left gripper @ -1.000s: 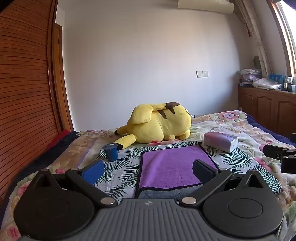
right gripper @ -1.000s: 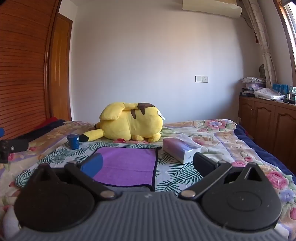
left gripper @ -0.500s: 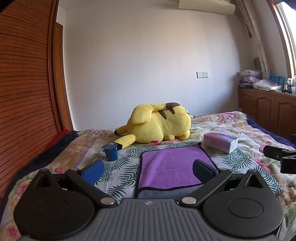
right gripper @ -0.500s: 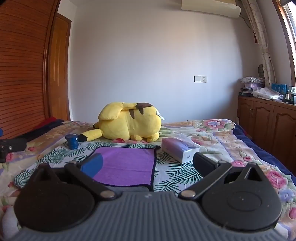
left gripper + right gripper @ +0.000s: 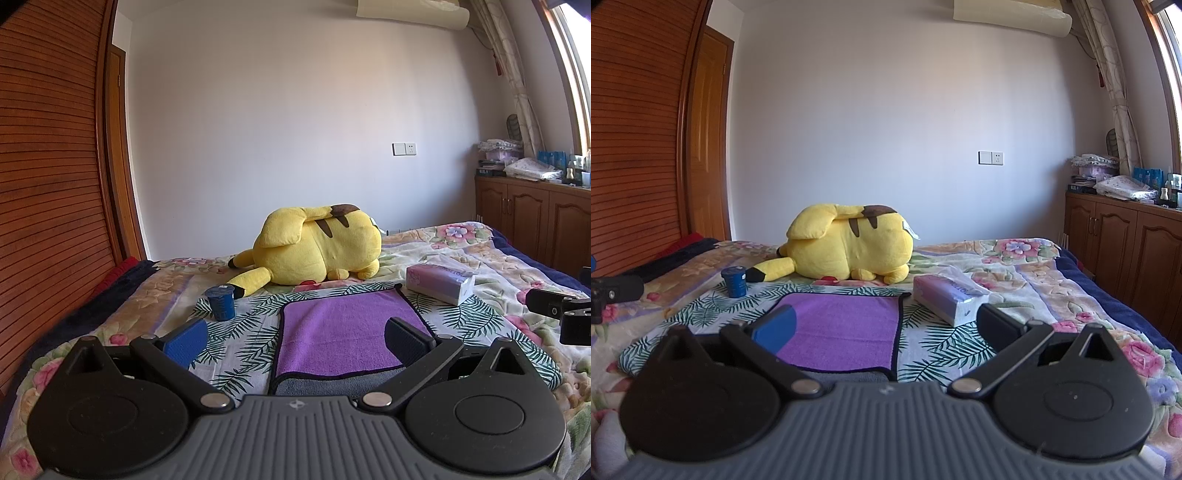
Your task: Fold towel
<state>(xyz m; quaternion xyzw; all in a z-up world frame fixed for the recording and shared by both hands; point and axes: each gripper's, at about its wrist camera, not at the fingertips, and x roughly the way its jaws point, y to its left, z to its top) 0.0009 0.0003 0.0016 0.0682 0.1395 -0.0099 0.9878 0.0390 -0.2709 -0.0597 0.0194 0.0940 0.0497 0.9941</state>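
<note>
A purple towel [image 5: 343, 328] with a dark edge and a grey underside lies flat on the leaf-patterned bedspread; it also shows in the right wrist view [image 5: 842, 328]. My left gripper [image 5: 295, 336] is open and empty, held above the towel's near left part. My right gripper [image 5: 882, 325] is open and empty, held above the towel's near right edge. Each gripper's tip shows at the edge of the other's view: the right gripper [image 5: 554, 314], the left gripper [image 5: 613, 295].
A yellow plush toy [image 5: 314, 251] lies behind the towel. A blue cup [image 5: 221, 302] stands left of the towel, a tissue pack [image 5: 439, 282] to its right. Wooden cabinets [image 5: 1126, 251] line the right wall, a wooden wardrobe [image 5: 48, 184] the left.
Both grippers have shifted very slightly; the views are nearly the same. The towel has not moved.
</note>
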